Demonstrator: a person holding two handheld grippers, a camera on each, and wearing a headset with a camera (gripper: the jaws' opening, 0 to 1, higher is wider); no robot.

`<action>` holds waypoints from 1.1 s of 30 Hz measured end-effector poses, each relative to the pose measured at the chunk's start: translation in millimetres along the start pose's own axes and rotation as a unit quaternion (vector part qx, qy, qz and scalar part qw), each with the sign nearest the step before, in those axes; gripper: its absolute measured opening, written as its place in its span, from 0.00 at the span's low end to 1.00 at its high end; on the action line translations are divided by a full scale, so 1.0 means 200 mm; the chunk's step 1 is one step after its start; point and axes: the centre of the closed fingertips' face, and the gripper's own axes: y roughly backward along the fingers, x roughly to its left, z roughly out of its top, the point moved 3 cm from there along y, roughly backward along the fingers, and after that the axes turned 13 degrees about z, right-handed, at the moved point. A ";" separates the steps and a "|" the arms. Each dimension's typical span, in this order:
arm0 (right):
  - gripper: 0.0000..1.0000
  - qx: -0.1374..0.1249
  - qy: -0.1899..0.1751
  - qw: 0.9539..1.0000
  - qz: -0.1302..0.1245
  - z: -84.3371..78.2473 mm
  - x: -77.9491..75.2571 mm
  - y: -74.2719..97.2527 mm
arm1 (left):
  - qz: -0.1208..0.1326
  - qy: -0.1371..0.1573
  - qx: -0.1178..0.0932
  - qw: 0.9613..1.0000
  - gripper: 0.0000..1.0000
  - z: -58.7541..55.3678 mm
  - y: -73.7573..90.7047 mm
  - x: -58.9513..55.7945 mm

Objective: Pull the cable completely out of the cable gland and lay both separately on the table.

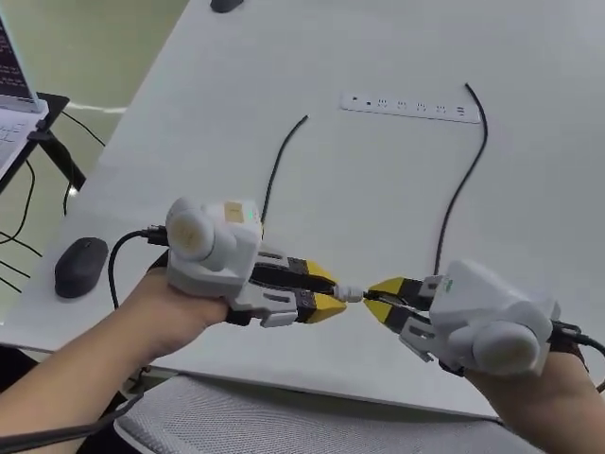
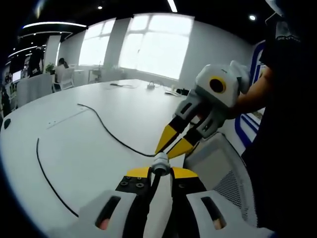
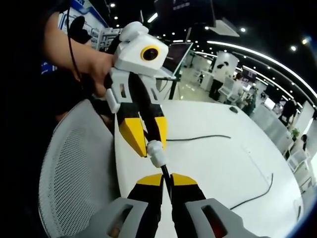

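Two hands sit closest, the left hand (image 1: 165, 312) and the right hand (image 1: 544, 397). Each carries a gripper, and the tips point at one another above the near edge of the table (image 1: 378, 208). The left gripper (image 1: 331, 289) is clenched on the white cable gland (image 1: 350, 294), which pokes out just past its yellow fingertips (image 2: 184, 172) toward the other tool. The right gripper (image 1: 380, 299) is clamped on the black cable (image 3: 167, 181). In the right gripper view the cable runs up from between that gripper's own fingers into the end of the gland, so the two parts are joined and held in the air, clear of the tabletop. The two pairs of fingertips are near each other, with the gland between them.

A long black lead (image 1: 460, 194) comes out from behind the right gripper and curves away across the table past a white power strip (image 1: 406, 106); whether it is the held cable cannot be told. A short black wire (image 1: 277, 170) lies loose beyond the left fingers. A dark mouse (image 1: 80, 266) rests behind the left hand. A grey mesh chair back (image 1: 284, 421) shows below the fingers.
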 end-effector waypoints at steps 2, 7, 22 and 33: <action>0.00 -0.001 -0.005 1.000 -0.001 0.00 0.00 0.00 | 0.000 0.001 0.001 1.000 0.15 0.00 0.00 0.00; 0.00 -0.005 -0.020 1.000 -0.004 -0.01 -0.01 0.00 | 0.001 0.001 -0.001 1.000 0.15 0.01 -0.01 0.01; 0.00 -0.031 -0.089 0.995 -0.016 -0.05 -0.05 0.01 | 0.005 0.014 -0.002 1.000 0.15 0.00 0.01 0.03; 0.00 -0.033 -0.116 0.991 -0.052 -0.10 -0.09 0.03 | 0.010 0.035 -0.015 0.999 0.15 0.02 0.02 0.05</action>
